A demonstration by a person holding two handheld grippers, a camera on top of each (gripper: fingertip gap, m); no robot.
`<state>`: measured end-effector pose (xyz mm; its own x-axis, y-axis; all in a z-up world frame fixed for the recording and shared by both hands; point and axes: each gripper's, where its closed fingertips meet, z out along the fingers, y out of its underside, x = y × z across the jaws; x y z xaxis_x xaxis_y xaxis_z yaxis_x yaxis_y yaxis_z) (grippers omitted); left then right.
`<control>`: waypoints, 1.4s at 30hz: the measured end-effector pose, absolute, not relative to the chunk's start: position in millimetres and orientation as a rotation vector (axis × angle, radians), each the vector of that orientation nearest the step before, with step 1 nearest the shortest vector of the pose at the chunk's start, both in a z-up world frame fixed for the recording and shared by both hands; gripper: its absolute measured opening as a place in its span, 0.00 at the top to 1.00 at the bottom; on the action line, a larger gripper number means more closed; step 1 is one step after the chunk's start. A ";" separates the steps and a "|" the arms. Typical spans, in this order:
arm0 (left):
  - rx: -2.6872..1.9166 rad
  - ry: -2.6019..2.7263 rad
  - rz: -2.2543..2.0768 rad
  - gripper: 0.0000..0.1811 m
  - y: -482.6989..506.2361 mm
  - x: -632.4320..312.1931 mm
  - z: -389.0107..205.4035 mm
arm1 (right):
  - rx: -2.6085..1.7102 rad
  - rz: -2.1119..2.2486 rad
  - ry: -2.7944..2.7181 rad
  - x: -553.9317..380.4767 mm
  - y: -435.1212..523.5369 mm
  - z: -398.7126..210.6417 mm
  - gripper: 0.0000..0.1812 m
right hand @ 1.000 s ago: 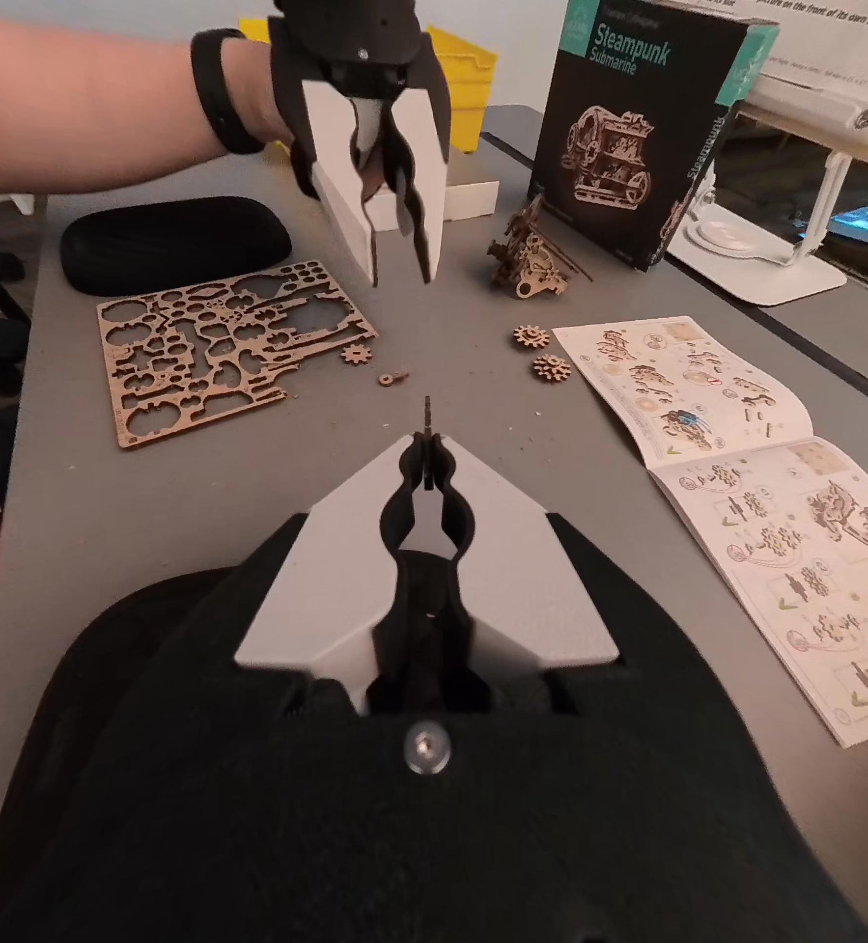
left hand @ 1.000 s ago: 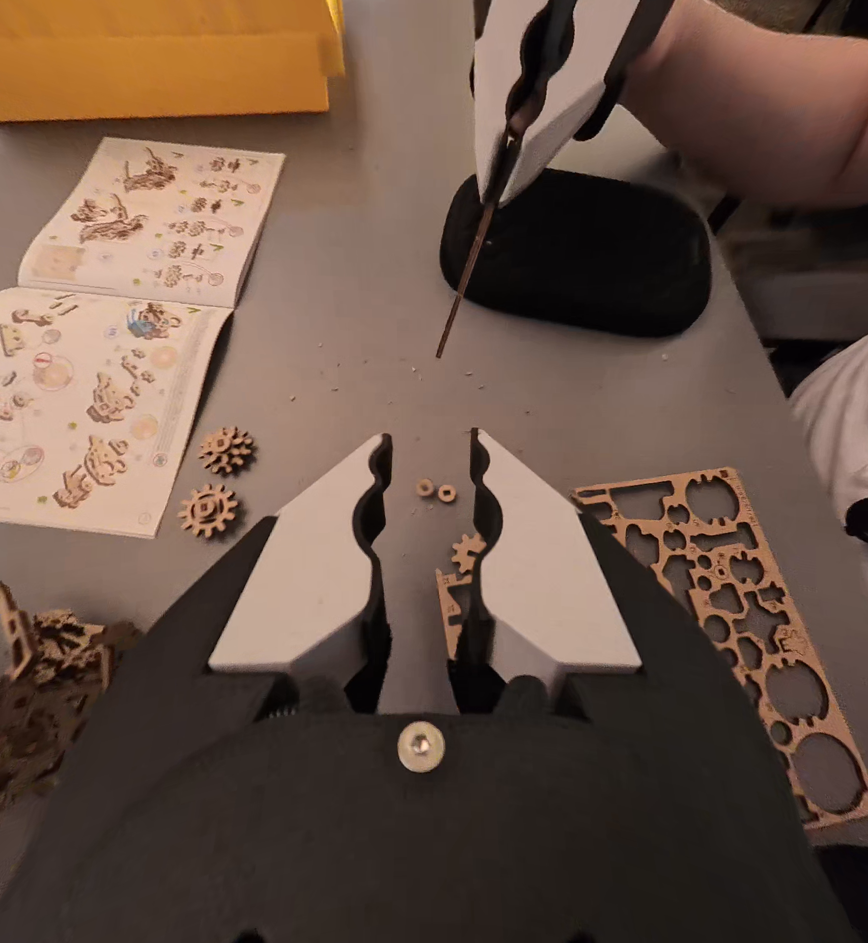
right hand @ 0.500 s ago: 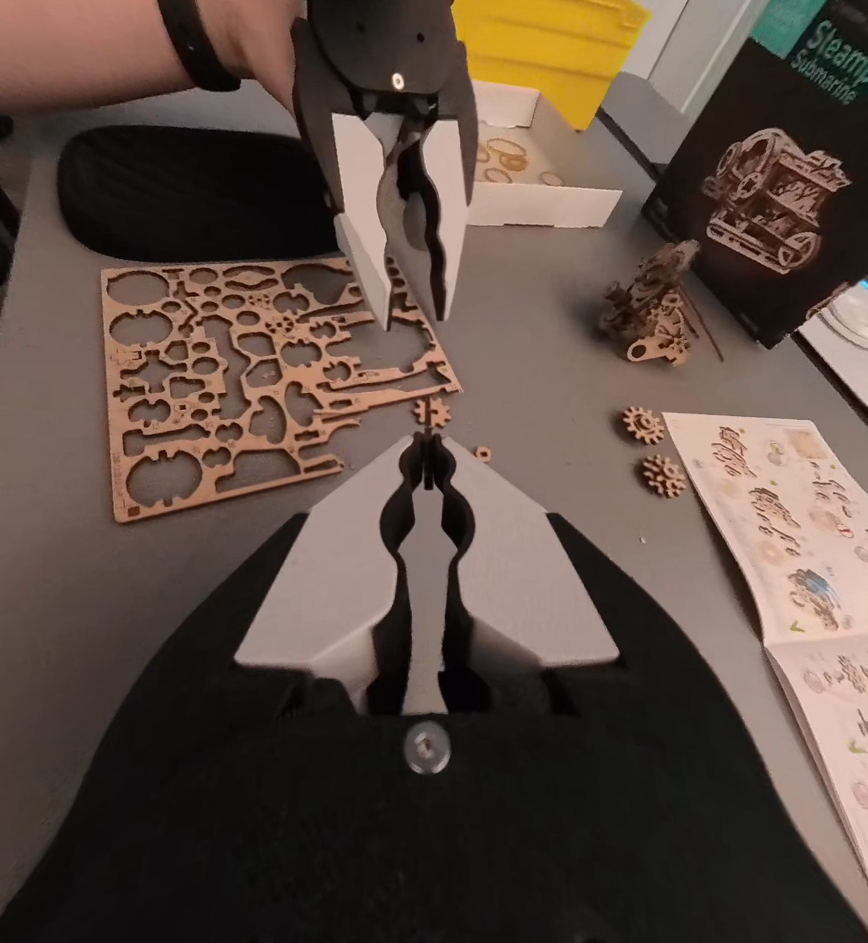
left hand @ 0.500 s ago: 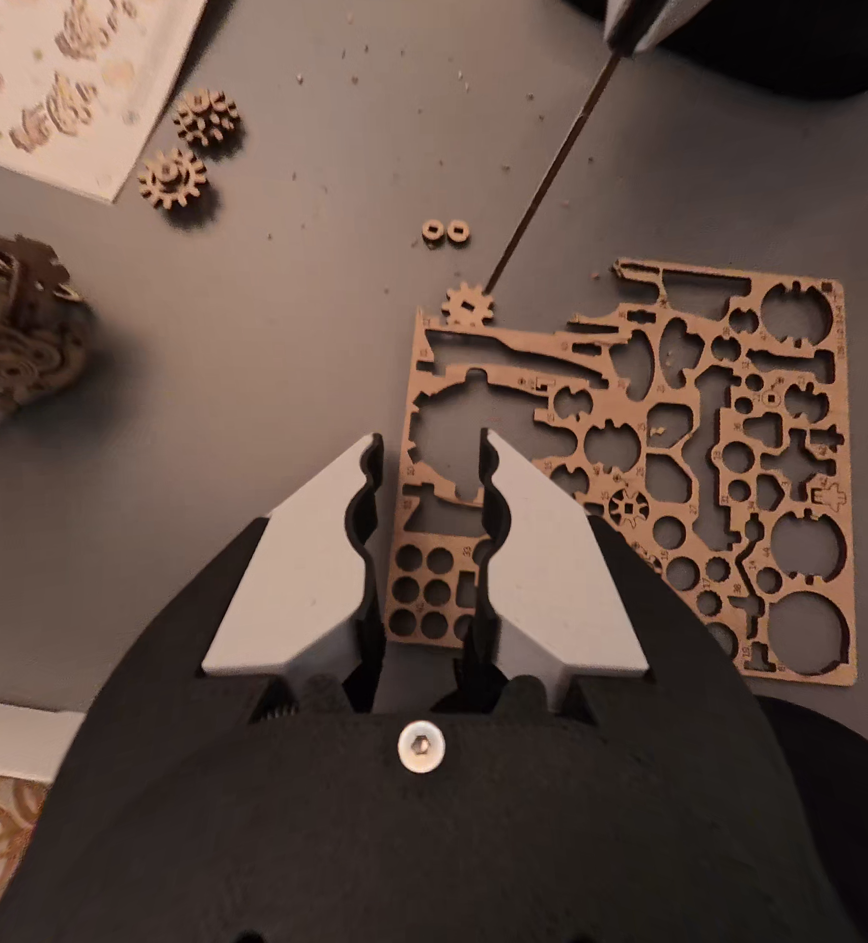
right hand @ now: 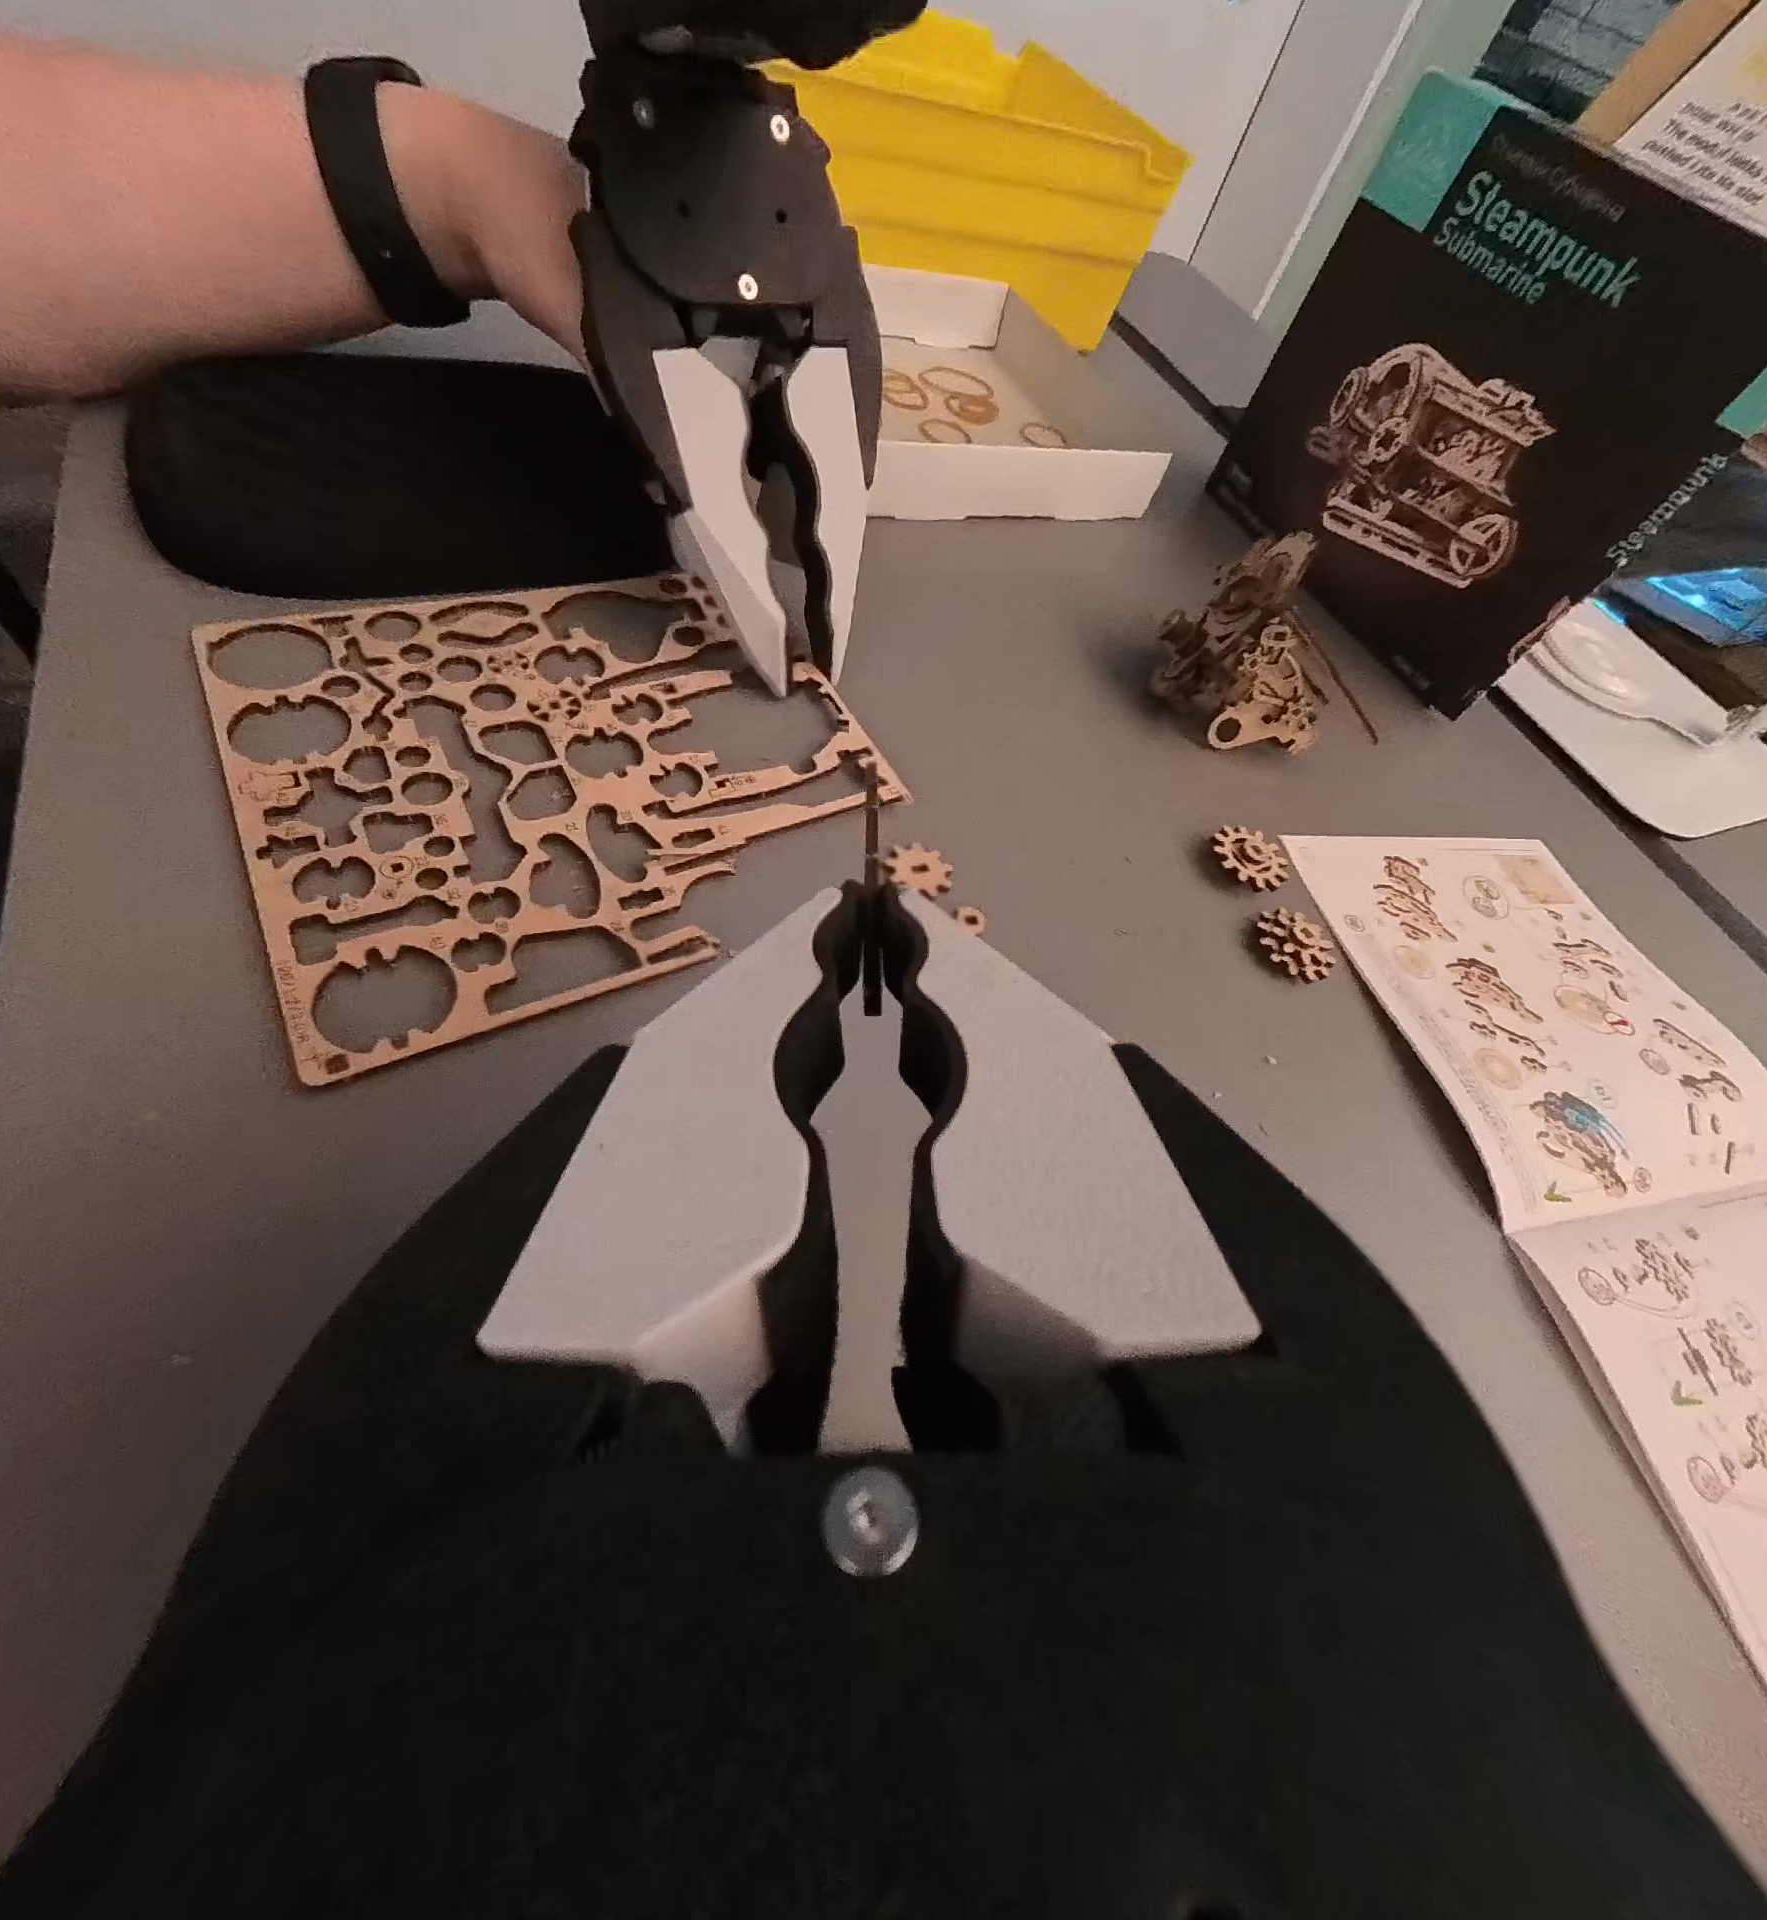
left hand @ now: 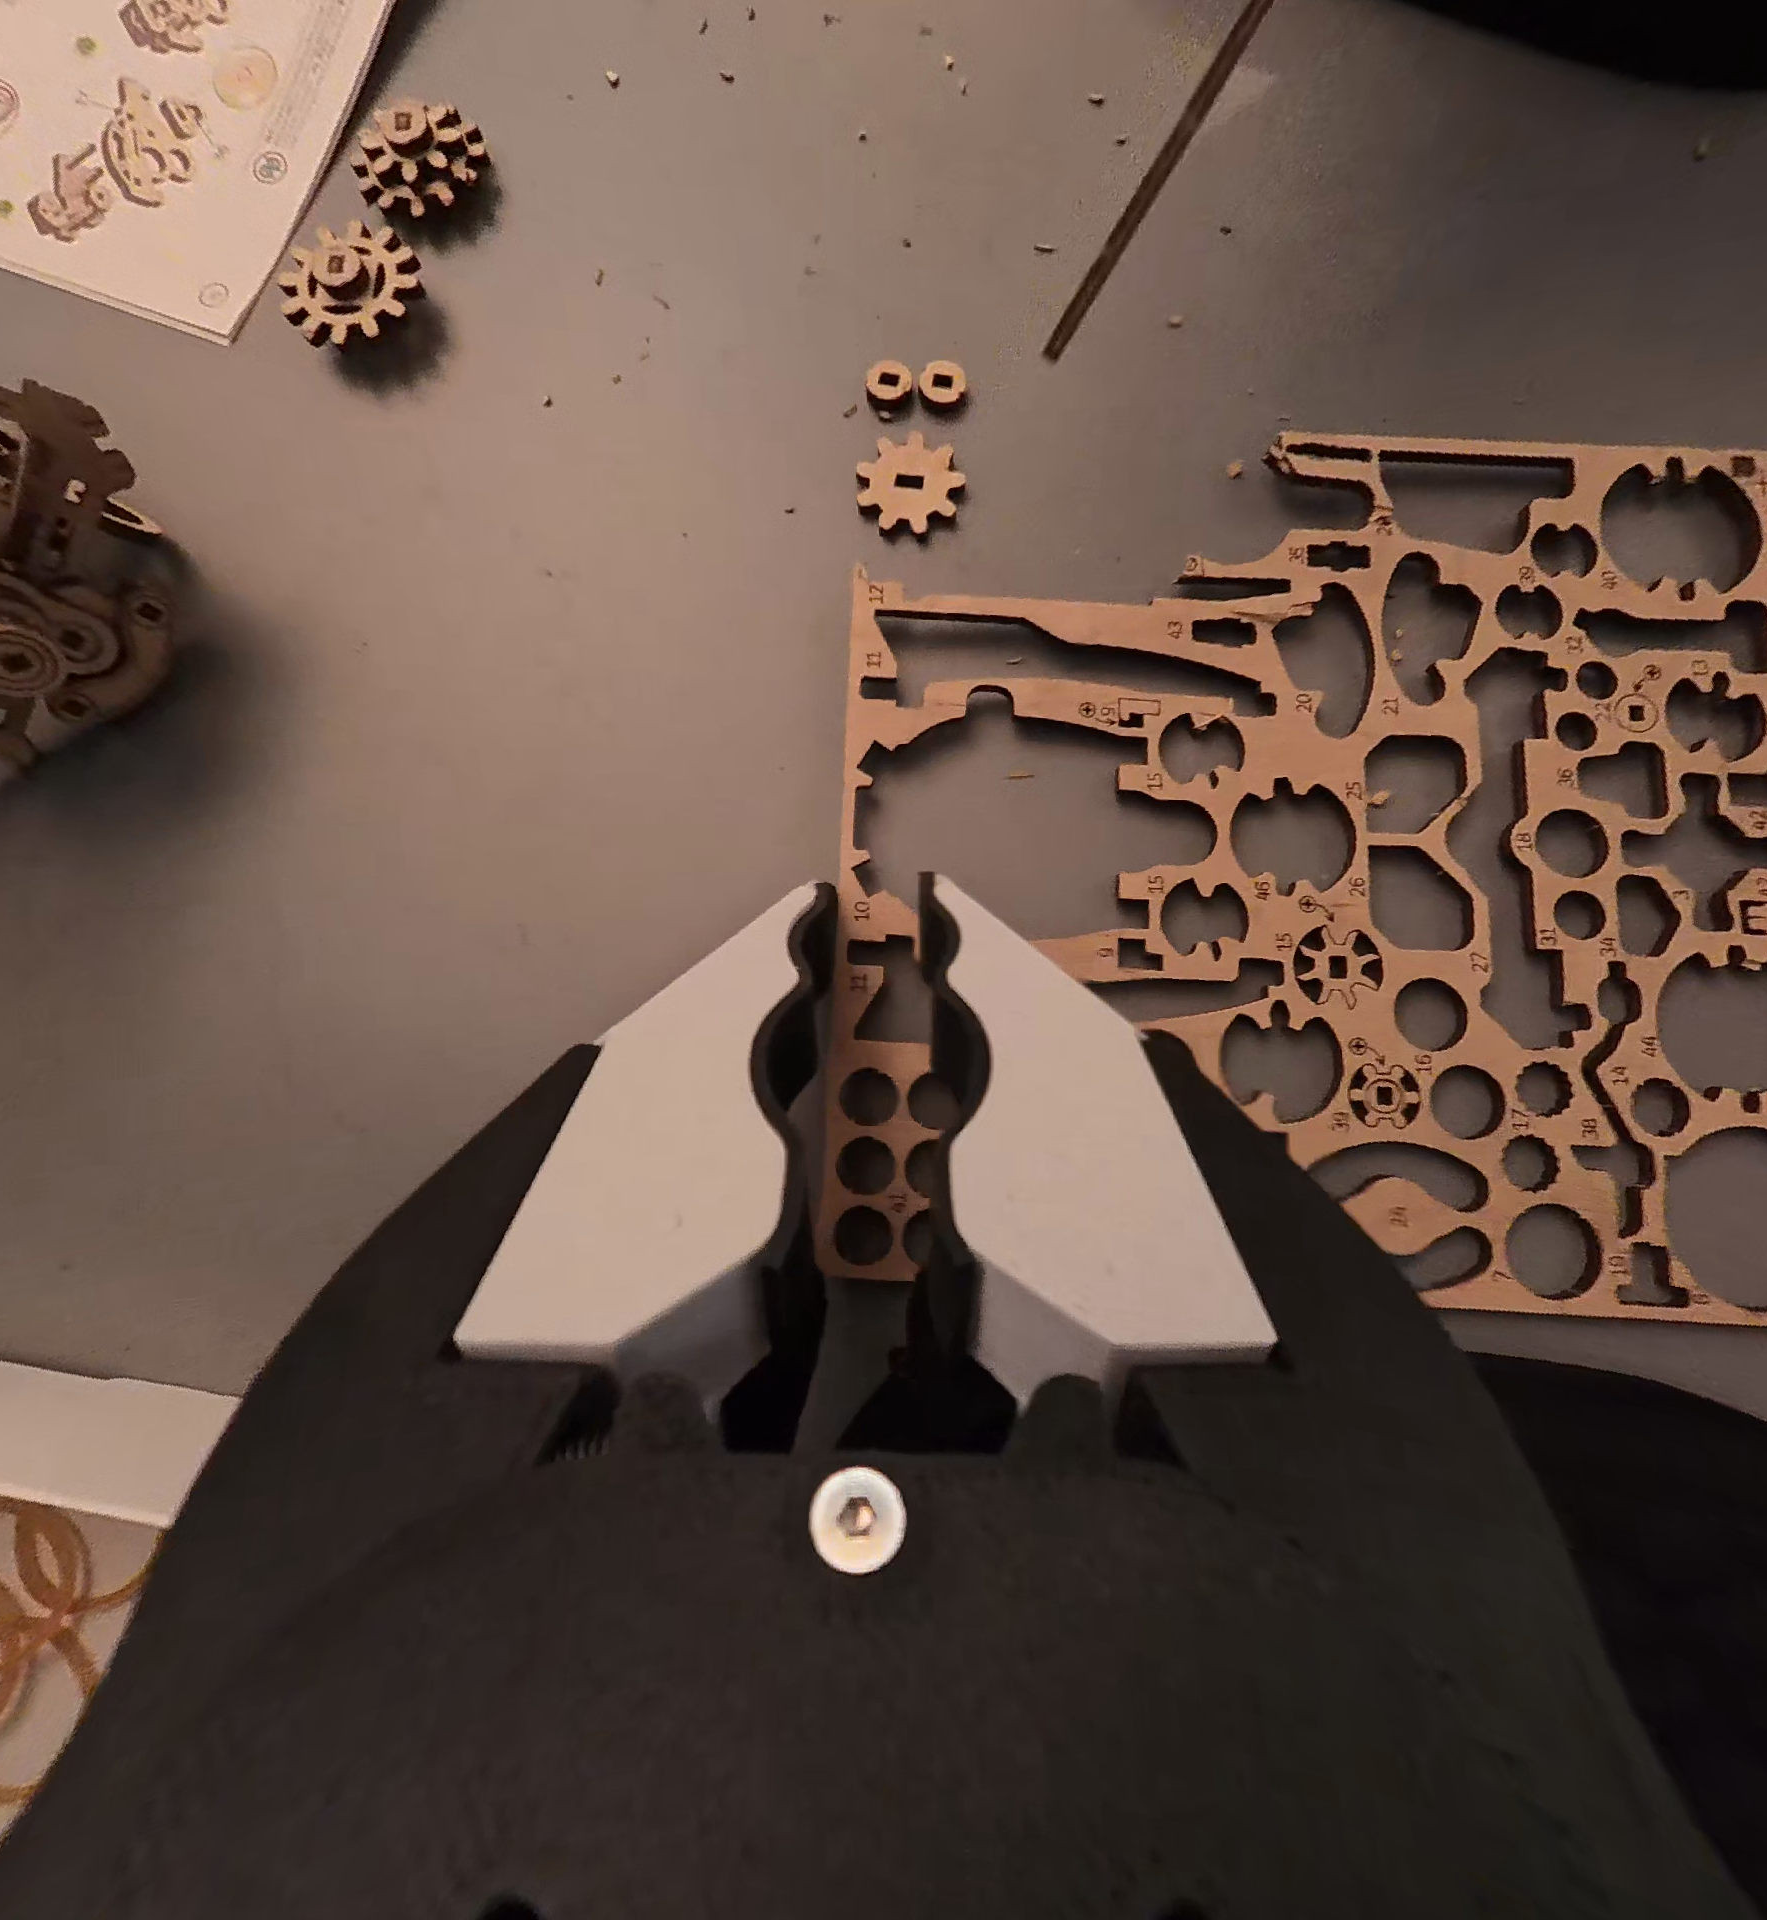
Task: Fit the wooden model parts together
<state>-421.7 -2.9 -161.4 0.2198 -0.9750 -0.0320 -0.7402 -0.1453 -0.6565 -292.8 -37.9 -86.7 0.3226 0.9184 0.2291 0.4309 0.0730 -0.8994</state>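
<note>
Wooden model parts lie on the grey table (left hand: 443,935). In the left wrist view I count one flat, light-brown plywood sheet with many cut-out holes (left hand: 1461,790), one flat small gear (left hand: 910,486) just beyond its corner, two tiny round washers (left hand: 915,384) side by side, two thicker dark gears (left hand: 349,286) beside the white instruction booklet (left hand: 110,135), and one half-built dark model (left hand: 17,644) at the left edge. The sheet carries small printed numbers. The left gripper (left hand: 877,883) hangs over the sheet's corner with its jaws apart and empty; half a second ago it was farther from the sheet and its jaws stood wider.

In the right wrist view the right gripper (right hand: 871,904) is closed on one thin dark wooden rod (right hand: 871,831), which points toward the small gear. Compared with before, the rod tip now stands just off the gear. One black product box with a teal edge (right hand: 1481,416) bears printed writing, and one yellow bin (right hand: 983,177) stands behind.
</note>
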 end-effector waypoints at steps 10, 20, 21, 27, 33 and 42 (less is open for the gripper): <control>-1.878 1.646 -0.409 0.93 -4.5 -421.4 -155.0 | -1.430 0.606 -1.219 -290.7 -44.3 -81.4 0.99; -1.802 1.664 -0.274 0.93 -2.0 -417.4 -129.3 | -1.437 0.544 -1.137 -273.4 -25.5 -77.8 0.99; -1.799 1.662 -0.274 0.94 -1.3 -416.2 -128.3 | -1.428 0.541 -1.115 -271.7 -24.8 -75.5 0.99; -1.809 1.667 -0.291 0.94 -0.1 -407.5 -133.4 | -1.384 0.423 -1.068 -261.0 -23.1 -68.4 0.99; -1.796 1.683 -0.266 0.94 4.7 -402.5 -129.8 | -1.405 0.318 -1.075 -258.3 -17.8 -73.8 0.99; -1.833 1.698 -0.266 0.94 17.2 -402.2 -133.6 | -1.423 0.284 -1.040 -250.3 -14.0 -72.3 0.99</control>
